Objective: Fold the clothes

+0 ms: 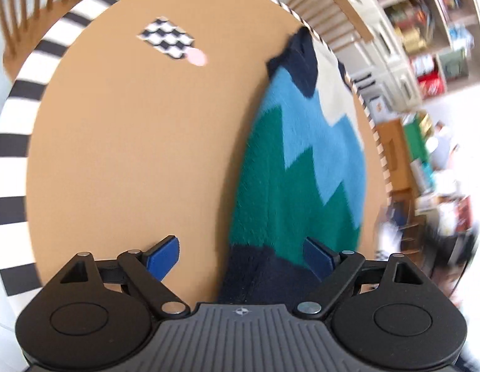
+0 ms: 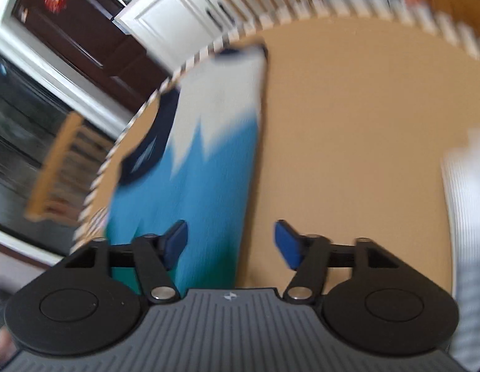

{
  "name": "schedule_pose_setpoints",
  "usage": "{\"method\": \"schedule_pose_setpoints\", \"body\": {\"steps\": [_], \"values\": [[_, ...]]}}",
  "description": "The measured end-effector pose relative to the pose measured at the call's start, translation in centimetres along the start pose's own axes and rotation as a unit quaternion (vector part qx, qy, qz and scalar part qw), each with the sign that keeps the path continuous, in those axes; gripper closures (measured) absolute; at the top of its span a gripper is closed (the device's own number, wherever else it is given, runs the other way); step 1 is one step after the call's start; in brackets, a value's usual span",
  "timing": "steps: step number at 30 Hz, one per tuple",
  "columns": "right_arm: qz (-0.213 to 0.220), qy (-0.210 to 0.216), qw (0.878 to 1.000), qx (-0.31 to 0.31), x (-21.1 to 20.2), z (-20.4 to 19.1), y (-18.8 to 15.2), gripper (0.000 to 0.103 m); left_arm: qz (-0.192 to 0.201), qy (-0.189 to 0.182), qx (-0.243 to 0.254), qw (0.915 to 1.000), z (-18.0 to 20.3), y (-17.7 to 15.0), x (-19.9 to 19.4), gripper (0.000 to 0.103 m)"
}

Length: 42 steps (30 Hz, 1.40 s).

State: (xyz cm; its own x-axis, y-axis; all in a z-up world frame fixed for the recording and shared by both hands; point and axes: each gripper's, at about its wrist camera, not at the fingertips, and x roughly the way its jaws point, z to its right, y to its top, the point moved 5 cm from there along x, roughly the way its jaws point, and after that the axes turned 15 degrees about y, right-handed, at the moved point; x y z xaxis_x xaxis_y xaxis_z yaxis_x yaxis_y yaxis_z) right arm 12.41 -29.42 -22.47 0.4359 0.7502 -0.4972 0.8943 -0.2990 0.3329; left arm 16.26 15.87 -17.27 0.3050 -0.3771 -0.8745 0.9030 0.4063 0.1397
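Sweater (image 1: 302,167) at frame right, near surface (image 1: 131,142) edge | both fingers spread, empty | risk: garment slides off rim if tugged.

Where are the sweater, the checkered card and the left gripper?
sweater (image 1: 302,167), left wrist view, on its green and blue zigzag middle.
checkered card (image 1: 168,37), left wrist view, on its black-and-white pattern.
left gripper (image 1: 241,255), left wrist view, midway between its open blue fingertips.

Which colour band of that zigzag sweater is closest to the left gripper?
The navy band at the sweater's near end, between the open left gripper's fingers. The green, light blue and cream bands lie progressively farther away.
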Motion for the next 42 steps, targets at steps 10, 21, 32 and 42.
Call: {"method": "schedule_pose_setpoints", "body": {"steps": [10,21,32,42], "values": [[-0.025,0.09,0.976,0.197,-0.8,3.3,-11.3,0.043,-0.083,-0.052,0.062,0.9933,2.2,-3.0,2.6,0.011],[-0.059,0.128,0.966,0.215,5.2,1.0,-10.8,0.06,-0.128,-0.144,0.03,0.9809,3.3,-8.1,5.5,0.024],[-0.065,0.113,0.972,0.197,4.1,-0.4,-10.4,0.087,-0.098,-0.084,-0.014,0.9916,2.4,-10.3,5.3,0.086],[-0.133,0.122,0.953,0.244,-4.1,-4.7,-13.4,0.087,-0.168,-0.152,-0.144,0.9634,3.6,-19.5,-3.6,0.087]]}}
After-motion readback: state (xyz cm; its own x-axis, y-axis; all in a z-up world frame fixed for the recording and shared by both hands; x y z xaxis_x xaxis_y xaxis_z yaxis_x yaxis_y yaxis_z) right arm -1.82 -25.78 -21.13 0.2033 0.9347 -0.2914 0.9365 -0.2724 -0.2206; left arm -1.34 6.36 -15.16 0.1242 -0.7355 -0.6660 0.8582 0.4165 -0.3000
